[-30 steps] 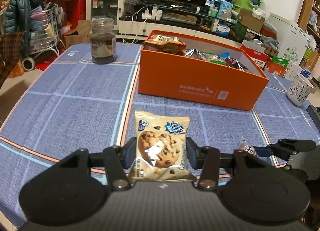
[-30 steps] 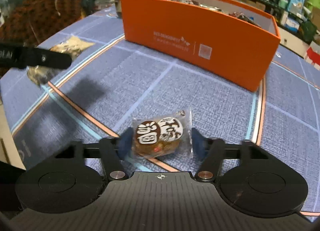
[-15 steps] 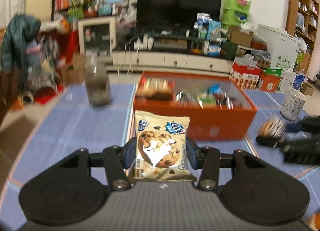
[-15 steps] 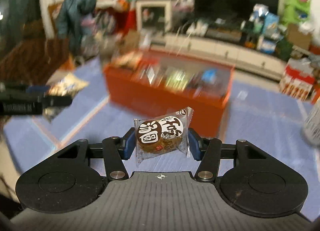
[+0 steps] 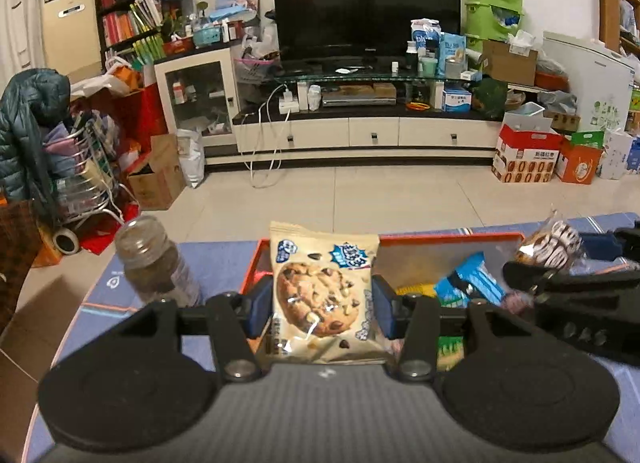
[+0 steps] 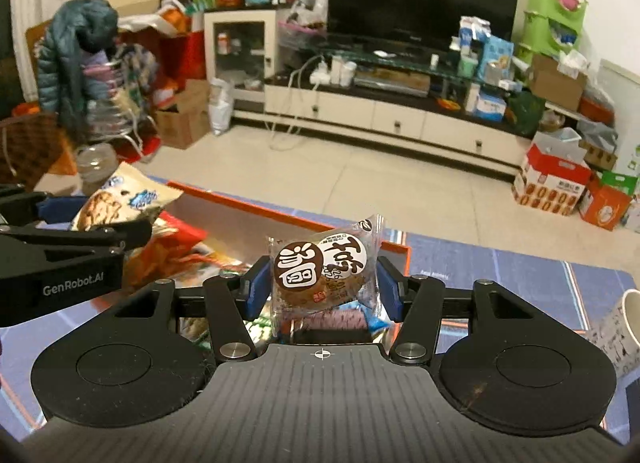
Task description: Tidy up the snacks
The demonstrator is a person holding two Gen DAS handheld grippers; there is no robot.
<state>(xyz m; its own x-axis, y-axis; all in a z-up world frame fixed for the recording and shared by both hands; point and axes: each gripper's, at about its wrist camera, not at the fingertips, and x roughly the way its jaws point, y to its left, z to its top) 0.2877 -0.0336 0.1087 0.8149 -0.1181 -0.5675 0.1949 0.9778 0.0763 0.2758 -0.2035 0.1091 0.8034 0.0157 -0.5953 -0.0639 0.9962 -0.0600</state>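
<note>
Currently held, 2 items. Item 1: cream foil chocolate-chip cookie packet [image 5: 324, 295], upright at centre frame of the left wrist view, pinched at both side edges between the blue pads [image 5: 259, 309] of the left gripper [image 5: 322, 309], jaws narrowed onto it. Seen again at middle left of the right wrist view [image 6: 120, 203], raised above the box. Item 2: clear-wrapped round brown pastry with brown-and-white label [image 6: 324, 267], tilted slightly, clamped at centre frame between the blue pads [image 6: 256, 291] of the right gripper [image 6: 322, 291], jaws narrowed onto it; visible also at right edge of the left wrist view [image 5: 548, 247].

Below both items: open orange cardboard box [image 5: 448, 239] [image 6: 248, 203] on the blue gridded tablecloth [image 6: 520, 283], containing a blue wrapper [image 5: 472, 283] and red-orange packets [image 6: 172, 247].

Lower left of the left wrist view: lidded glass jar with dark contents [image 5: 154, 259], beside the box. Lower right edge of the right wrist view: white patterned mug [image 6: 620, 327].
</note>
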